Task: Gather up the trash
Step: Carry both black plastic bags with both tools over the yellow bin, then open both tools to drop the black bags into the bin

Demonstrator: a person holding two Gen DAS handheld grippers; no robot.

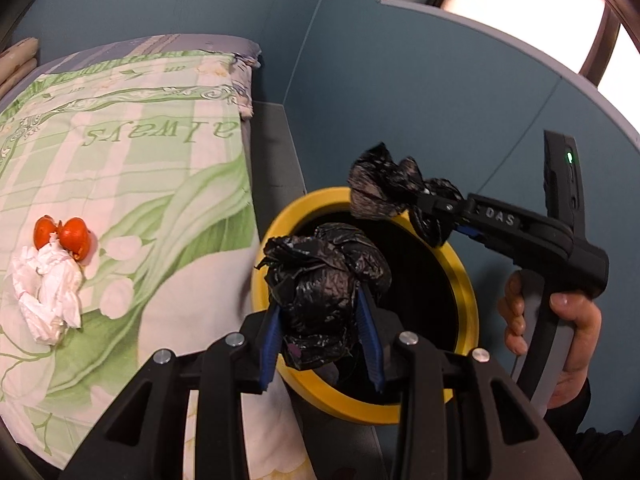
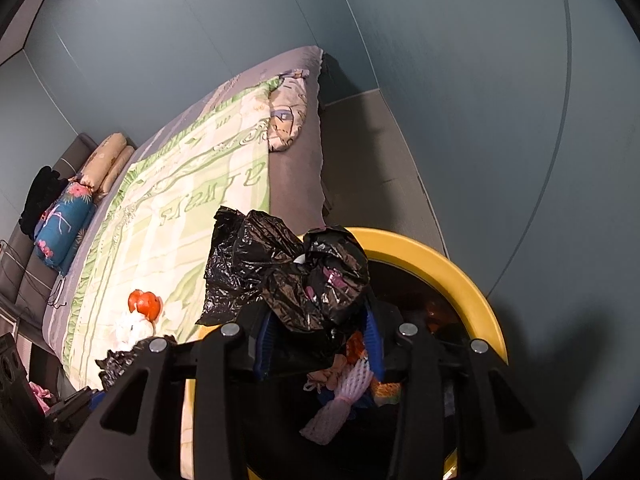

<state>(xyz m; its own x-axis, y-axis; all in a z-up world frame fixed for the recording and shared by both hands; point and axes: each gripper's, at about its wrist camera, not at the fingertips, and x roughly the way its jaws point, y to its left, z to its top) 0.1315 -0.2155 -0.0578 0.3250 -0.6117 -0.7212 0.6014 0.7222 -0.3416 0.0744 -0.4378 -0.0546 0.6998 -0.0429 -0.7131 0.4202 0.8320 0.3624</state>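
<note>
We hold the black bag (image 1: 320,280) over the yellow bin (image 1: 460,276). Our left claw (image 1: 320,332) & right claw (image 2: 320,344) each pinch a bunch of it. Some trash is in the bin already. Tissue (image 1: 48,292) & orange peel (image 1: 72,236) lie on the bed (image 1: 160,160), not picked up yet.

Both units are black plastic frames with silver screw heads and blue finger pads. Right gripper (image 1: 430,210): white "DAS" lettering, green indicator light, grey-backed handle. Person's sleeve (image 1: 600,444): dark.
</note>
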